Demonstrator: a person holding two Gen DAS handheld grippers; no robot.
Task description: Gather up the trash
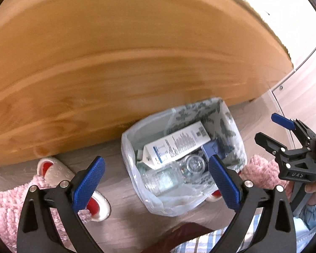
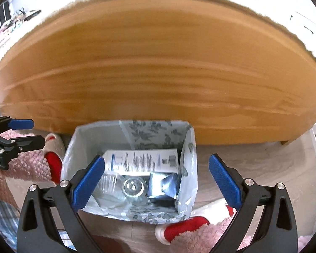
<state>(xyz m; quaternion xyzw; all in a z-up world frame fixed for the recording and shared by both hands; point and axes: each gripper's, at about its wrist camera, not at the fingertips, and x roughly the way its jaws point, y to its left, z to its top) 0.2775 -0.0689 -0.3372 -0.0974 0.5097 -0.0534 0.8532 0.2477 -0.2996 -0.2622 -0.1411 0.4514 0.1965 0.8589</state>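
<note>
- From my left tool (image 1: 157,181) I see the small square bin lined with a translucent white plastic bag (image 1: 134,181) on the grey wood-look floor (image 1: 120,206), set against a broad honey-coloured wooden panel (image 1: 115,52).
- My left tool's blue-padded fingers (image 1: 88,183) stand wide apart with nothing between them.
- My right tool (image 2: 157,181) is spread just as wide and also holds nothing; it hangs over the same bin.
- Only the left view shows the right tool from outside (image 1: 284,139), and a hand (image 1: 313,191) on its grip.
- Only the right view shows the crumpled blue foil pouch (image 2: 162,184) clearly.
- Count inside the bin: one white printed carton (image 1: 174,145), one clear plastic bottle (image 1: 170,177), one foil pouch.
- The carton lies flat, its long axis running across the bin, barcode end toward the right wall.
- The bottle lies on its side in front of the carton.
- Two red-and-white slippers (image 2: 52,154) with fluffy pink cuffs flank the bin, one each side.
</note>
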